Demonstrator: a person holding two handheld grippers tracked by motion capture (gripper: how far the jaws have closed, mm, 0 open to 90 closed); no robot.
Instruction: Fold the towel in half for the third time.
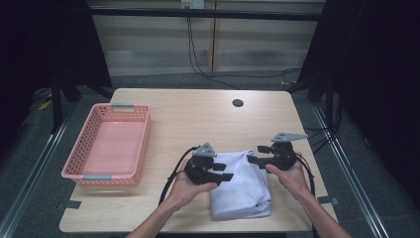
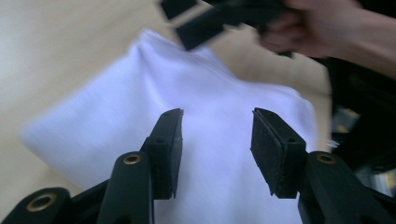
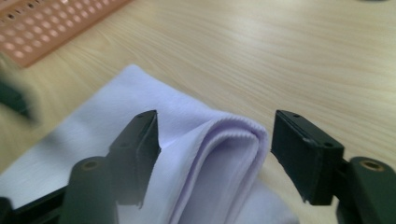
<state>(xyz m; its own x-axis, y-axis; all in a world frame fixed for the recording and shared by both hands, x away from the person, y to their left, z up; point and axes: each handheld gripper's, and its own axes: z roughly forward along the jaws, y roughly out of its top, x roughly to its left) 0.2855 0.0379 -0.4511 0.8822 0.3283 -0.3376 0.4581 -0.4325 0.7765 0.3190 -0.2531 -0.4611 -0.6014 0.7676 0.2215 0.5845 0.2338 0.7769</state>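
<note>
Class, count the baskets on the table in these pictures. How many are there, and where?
1. A pink basket stands at the table's left side, apart from the folded white cloth; its corner shows in the right gripper view too.

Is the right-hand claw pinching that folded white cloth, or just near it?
Apart. The right gripper view shows the right gripper straddling the folded cloth, with bare table visible between the fold and one jaw; the other jaw's contact is unclear.

- Left hand-held gripper [image 1: 224, 173]: black body, grey three-cornered plate on top, black cable.
- Right hand-held gripper [image 1: 253, 155]: the same build.
- Jaws: black, ribbed pads, brass-ringed pivots.
- Forearms bare, no sleeves.
</note>
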